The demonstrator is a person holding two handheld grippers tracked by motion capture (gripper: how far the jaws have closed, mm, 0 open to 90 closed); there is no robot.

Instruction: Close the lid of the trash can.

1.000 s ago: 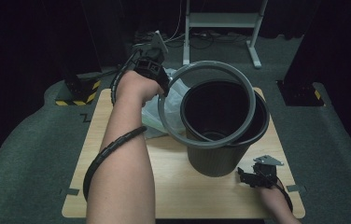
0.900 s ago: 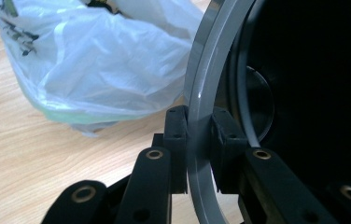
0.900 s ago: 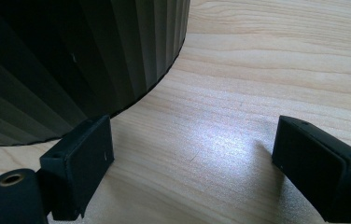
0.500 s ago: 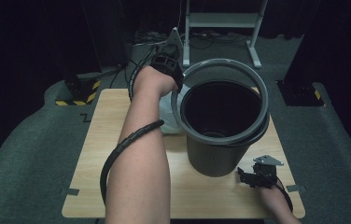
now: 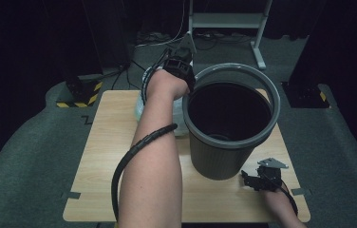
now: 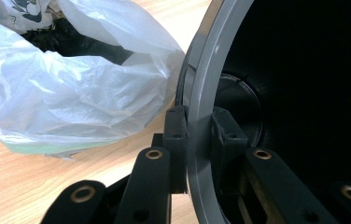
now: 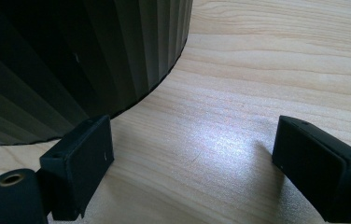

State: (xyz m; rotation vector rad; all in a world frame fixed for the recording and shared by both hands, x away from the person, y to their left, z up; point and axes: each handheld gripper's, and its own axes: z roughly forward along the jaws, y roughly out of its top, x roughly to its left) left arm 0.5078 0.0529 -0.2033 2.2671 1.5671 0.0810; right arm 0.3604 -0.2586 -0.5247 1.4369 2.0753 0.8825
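Note:
A dark grey ribbed bin stands on the wooden table, with a lighter grey ring lying level around its mouth. My left gripper is at the ring's far-left side. In the left gripper view it is shut on the ring, one pad outside and one inside the dark bin. A crumpled white plastic bag lies just left of the bin. My right gripper rests open on the table by the bin's base, nothing between its pads.
The bin takes up the right half of the table, with bare wood at the left and front. The left gripper's cable hangs along the forearm. Beyond the table are a metal stand and a yellow-black striped base on the floor.
The ring, earlier tilted and offset to the left of the bin, now sits level on the bin's mouth. My left hand moved right and farther away with it. The right gripper stayed put.

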